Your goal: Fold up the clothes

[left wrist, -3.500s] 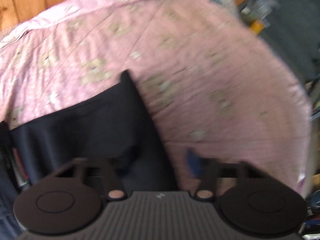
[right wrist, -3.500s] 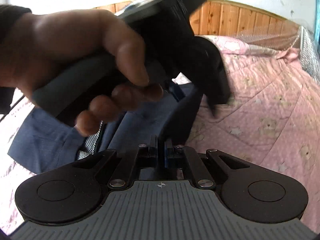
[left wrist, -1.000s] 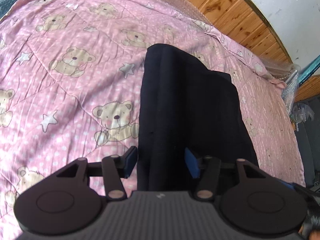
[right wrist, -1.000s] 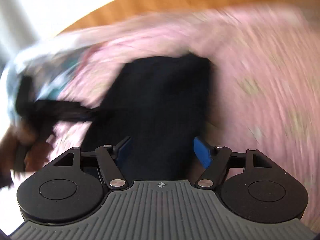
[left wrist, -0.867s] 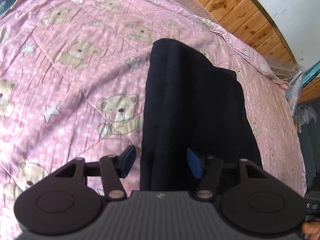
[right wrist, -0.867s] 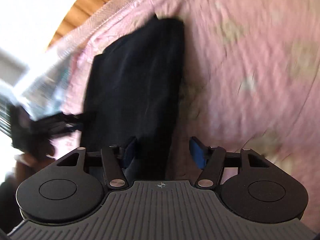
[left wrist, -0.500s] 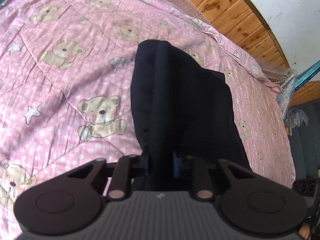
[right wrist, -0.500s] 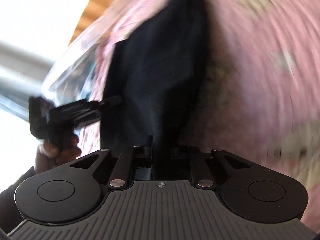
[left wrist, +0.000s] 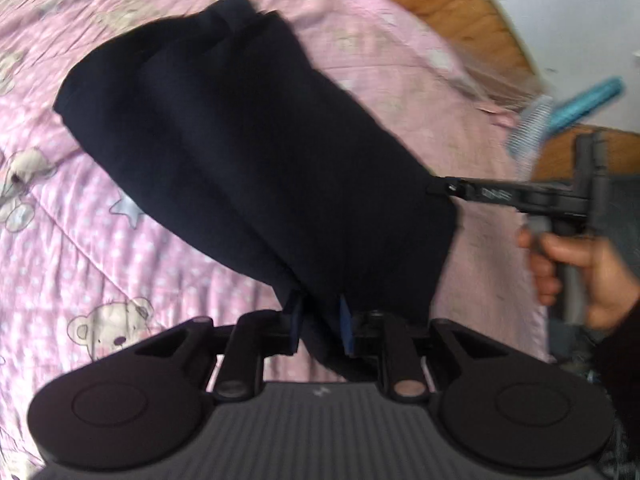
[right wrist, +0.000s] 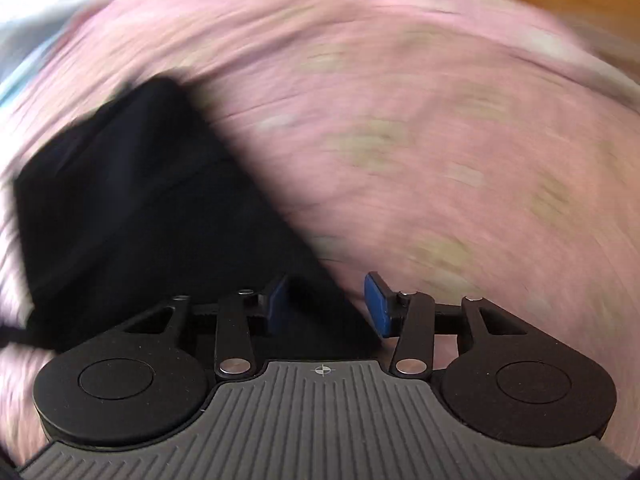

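Note:
A dark navy folded garment (left wrist: 256, 152) lies across the pink bear-print quilt (left wrist: 80, 248). My left gripper (left wrist: 320, 320) is shut on its near edge, with the cloth pinched between the blue pads. In the left wrist view my right gripper (left wrist: 438, 189) reaches in from the right, its tip at the garment's right corner, held by a hand (left wrist: 576, 268). The right wrist view is motion-blurred: my right gripper (right wrist: 326, 306) stands open, and the garment (right wrist: 132, 208) runs under its left pad (right wrist: 276, 304), with pink quilt showing beside the right pad.
The quilt (right wrist: 440, 160) covers the bed all around the garment. A wooden headboard (left wrist: 440, 4) runs along the far edge. A teal rail and bubble wrap (left wrist: 532, 128) sit at the bed's right corner.
My right gripper has opened, its pads now apart. The left gripper stays shut on the garment, which now lies slanted to the upper left. Both views have swung.

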`<action>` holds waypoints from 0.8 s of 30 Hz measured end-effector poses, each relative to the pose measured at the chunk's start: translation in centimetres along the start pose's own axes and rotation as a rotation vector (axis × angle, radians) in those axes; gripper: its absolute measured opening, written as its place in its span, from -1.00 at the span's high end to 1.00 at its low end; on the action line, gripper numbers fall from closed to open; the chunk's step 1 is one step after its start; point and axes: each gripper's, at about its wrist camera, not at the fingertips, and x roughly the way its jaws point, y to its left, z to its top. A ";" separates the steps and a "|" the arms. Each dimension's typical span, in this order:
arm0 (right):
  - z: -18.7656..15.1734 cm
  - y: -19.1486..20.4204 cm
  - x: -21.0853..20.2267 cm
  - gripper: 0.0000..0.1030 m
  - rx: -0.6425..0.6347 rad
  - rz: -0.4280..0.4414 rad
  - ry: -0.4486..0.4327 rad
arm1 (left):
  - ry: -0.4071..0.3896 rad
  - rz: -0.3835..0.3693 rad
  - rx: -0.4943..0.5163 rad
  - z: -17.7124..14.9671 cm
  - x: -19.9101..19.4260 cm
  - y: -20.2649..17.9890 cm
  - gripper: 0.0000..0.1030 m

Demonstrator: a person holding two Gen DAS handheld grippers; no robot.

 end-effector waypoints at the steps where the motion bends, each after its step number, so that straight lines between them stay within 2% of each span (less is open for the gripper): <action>1: -1.5 -0.9 -1.6 0.09 0.121 -0.014 -0.064 | -0.013 -0.008 -0.007 0.4 -0.6 0.6 0.63; 3: -5.7 -1.7 -5.2 0.09 0.340 0.051 -0.163 | -0.038 -0.023 -0.022 1.1 -1.8 1.9 0.63; 6: -12.0 -0.6 -7.0 0.09 0.604 0.319 -0.179 | -0.076 -0.046 -0.045 2.2 -3.6 3.8 0.59; 8: -14.8 0.4 -5.5 0.09 0.741 0.396 -0.171 | -0.094 -0.059 -0.055 3.0 -4.5 4.9 0.55; 15: -24.5 3.7 -0.2 0.08 1.202 0.651 -0.138 | -0.042 -0.057 -0.016 6.1 -1.6 5.2 0.45; 21: -25.3 4.1 -0.1 0.03 1.228 0.521 -0.190 | -0.025 -0.047 -0.013 6.2 -1.4 5.9 0.36; 24: -25.7 4.0 -0.6 0.02 1.244 0.466 -0.218 | -0.021 -0.051 -0.016 6.3 -1.1 6.3 0.24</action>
